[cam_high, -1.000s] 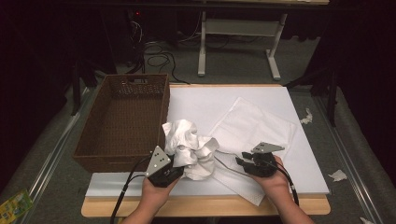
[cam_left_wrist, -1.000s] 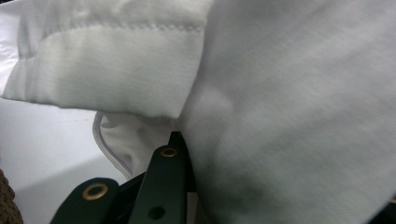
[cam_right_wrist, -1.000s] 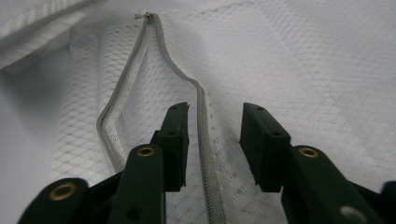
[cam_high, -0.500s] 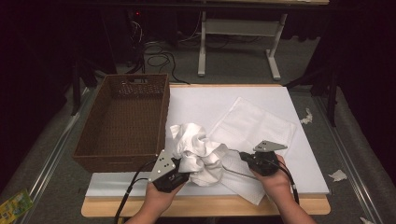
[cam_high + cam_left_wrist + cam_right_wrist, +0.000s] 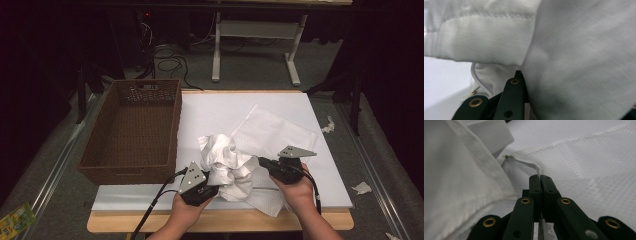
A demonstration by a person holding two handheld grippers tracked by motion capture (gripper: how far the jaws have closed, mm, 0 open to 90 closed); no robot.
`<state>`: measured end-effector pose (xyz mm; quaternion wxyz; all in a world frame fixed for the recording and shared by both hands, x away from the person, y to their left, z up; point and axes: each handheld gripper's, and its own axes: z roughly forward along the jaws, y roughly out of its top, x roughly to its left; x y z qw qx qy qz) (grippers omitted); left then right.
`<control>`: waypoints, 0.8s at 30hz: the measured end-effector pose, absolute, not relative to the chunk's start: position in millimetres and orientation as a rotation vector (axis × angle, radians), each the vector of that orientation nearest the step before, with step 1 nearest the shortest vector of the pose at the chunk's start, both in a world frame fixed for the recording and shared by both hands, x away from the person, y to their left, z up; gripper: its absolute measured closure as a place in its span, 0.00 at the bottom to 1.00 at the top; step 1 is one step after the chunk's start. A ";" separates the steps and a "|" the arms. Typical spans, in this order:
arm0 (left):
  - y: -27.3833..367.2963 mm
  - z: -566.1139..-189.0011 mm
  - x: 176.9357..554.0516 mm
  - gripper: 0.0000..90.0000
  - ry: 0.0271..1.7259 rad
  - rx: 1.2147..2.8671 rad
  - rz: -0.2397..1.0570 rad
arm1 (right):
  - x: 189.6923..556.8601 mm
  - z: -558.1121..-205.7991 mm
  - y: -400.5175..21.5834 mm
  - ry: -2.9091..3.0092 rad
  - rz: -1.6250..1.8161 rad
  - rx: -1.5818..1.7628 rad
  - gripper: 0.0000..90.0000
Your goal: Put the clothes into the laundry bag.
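Between the jaws of the right gripper (image 5: 540,178), which stand pressed together, a thin white strip is pinched: the zipper pull or edge tape at the mouth of the mesh bag (image 5: 584,170); these jaws have just been closing onto it. The bag lies flat on the white board (image 5: 210,112), running out beyond and to the far side of that gripper (image 5: 263,162). Just beside it, toward the other hand, the left gripper (image 5: 212,186) is buried in the crumpled white garment (image 5: 225,160); its jaws are drawn mostly together with cloth gathered between and over them (image 5: 564,62), so the garment appears held, though the pads themselves are hidden by fabric. The garment sits in a loose heap between the two grippers, touching the near edge of the bag. Well off to the outer side of the left gripper stands the brown wicker basket (image 5: 132,127). Judgement: both items are light, soft and limp; neither will keep its shape when lifted. The garment will sag and trail, so a hold on a stitched hem or a bunched fold is safer than on a single layer. The mesh is thin and may snag or tear; its taped edge is the firmest place to grip.
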<state>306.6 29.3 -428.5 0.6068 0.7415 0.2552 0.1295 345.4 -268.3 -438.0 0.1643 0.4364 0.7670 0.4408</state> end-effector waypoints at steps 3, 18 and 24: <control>15.2 -432.0 311.0 0.83 0.573 1.738 0.320 | 345.6 -435.2 -270.2 2.170 1.270 1.247 0.99; -12.7 -464.5 326.0 0.82 0.692 1.961 0.430 | 331.1 -413.6 -272.1 2.110 1.359 1.180 0.99; 6.3 -470.6 337.3 0.56 0.739 1.929 0.261 | 332.6 -413.5 -280.4 2.089 1.396 1.209 0.99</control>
